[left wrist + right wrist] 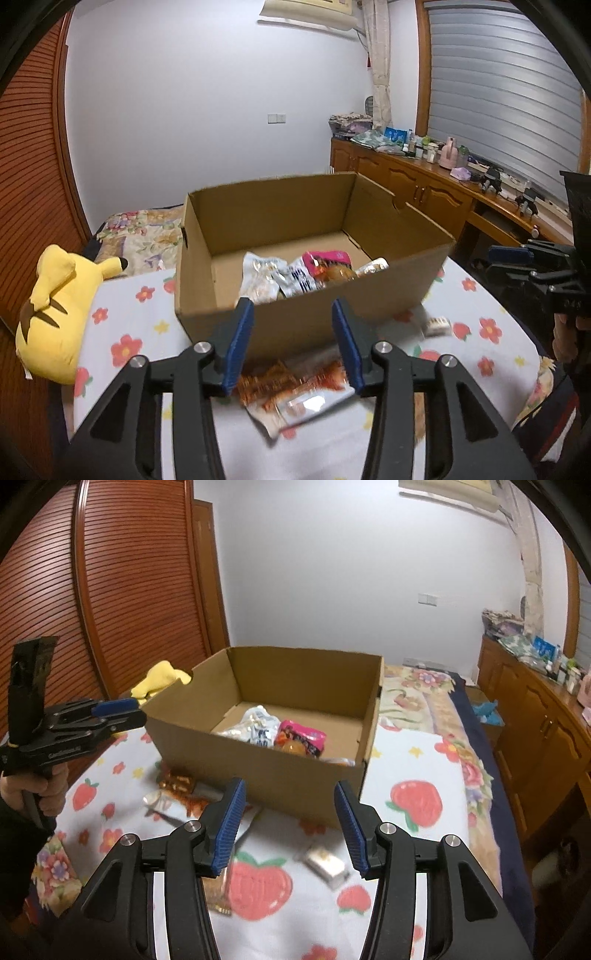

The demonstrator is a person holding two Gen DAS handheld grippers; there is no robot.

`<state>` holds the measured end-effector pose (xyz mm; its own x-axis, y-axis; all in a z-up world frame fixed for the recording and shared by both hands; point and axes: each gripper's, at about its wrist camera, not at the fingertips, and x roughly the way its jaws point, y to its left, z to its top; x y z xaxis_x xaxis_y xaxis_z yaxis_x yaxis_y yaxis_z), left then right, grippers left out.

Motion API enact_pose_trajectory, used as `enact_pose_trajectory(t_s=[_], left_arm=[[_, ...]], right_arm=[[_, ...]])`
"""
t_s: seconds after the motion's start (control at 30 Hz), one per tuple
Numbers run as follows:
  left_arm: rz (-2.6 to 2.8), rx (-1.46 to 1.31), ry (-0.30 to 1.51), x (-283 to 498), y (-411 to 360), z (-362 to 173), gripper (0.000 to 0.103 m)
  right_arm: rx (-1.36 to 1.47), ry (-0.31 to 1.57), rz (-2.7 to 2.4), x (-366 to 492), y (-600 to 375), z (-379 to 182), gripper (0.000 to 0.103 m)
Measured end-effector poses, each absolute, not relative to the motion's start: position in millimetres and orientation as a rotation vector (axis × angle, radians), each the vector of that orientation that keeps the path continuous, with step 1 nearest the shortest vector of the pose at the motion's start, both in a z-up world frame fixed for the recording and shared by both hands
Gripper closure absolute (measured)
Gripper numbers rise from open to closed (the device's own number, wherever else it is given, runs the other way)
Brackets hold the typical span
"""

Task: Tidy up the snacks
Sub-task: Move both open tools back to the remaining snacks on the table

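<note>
Here: left gripper [293,314] open, empty; right gripper [288,794] open, empty; cardboard box [295,317] at 12 o'clock, snack packets [295,275] inside.

We see a plain brown cardboard box [295,236] on a white bedsheet [413,760] printed with red strawberries, red flowers and small yellow stars. Inside the box lie a bright pink snack packet [301,738] and white packets with dark blue print [295,280]. In front of it lie orange patterned wrappers [273,384] and a silver packet [327,864]. A yellow plush toy [55,310] has brown stripes and a black ear tip. Our left hand-held gripper [293,343] and right hand-held gripper [290,823] are black with ribbed blue pads. The louvred wardrobe doors [110,590] are reddish-brown.
</note>
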<state>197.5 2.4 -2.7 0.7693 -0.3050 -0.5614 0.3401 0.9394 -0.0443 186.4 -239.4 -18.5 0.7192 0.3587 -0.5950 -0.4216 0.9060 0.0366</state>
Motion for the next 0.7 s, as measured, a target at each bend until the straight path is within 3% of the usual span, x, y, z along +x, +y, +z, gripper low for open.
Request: enact_pose_trajectory(t_s=[0.33,0.47,0.7], left_arm=[[-0.391,0.032,0.667,166,-10,-38,0.052],[-0.417,0.04,0.685,161,-23,-48,0.036],[-0.438,0.052,0.714,161,-44,-60,0.035]], right_arm=[[-0.119,0.695,0.398,168,-243,-50,0.051],[-0.135,0.726,0.395,175,-244,-65,0.048],[-0.151,0.794,0.393,200,-251,-93,0.048]])
